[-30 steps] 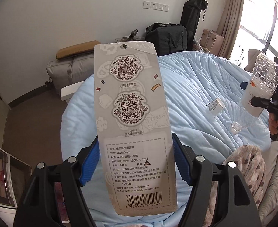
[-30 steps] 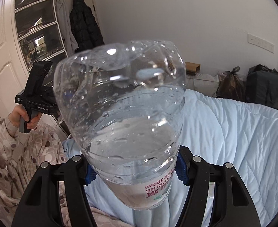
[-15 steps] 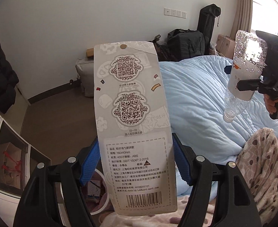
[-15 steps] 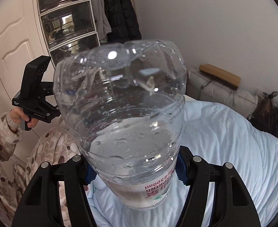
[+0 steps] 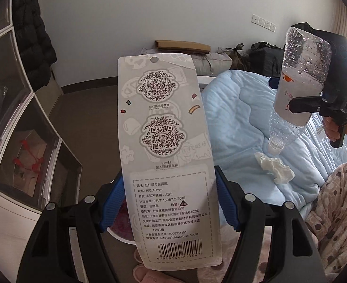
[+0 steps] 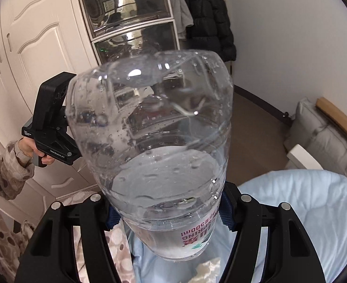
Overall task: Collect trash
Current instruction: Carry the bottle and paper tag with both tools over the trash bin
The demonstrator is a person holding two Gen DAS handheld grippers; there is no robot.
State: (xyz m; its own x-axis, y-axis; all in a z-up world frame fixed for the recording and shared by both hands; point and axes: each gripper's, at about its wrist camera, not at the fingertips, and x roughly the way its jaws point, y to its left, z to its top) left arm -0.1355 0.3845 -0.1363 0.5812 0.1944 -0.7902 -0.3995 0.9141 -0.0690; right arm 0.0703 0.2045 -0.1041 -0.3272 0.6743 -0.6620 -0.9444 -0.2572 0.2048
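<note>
To the left, a single printed packaging card (image 5: pixel 166 165) is pinched upright between the blue pads of the left gripper (image 5: pixel 170 202), with the rim of a bin (image 5: pixel 124 237) glimpsed below it. To the right, one plastic bottle (image 6: pixel 159 155) is clamped cap-down in the jaws of the right gripper (image 6: pixel 168 214) above the blue quilt (image 5: pixel 239 122). Two pieces are thus judged collected but not yet binned, while one crumpled tissue (image 5: pixel 273 167) is left on the quilt.
</note>
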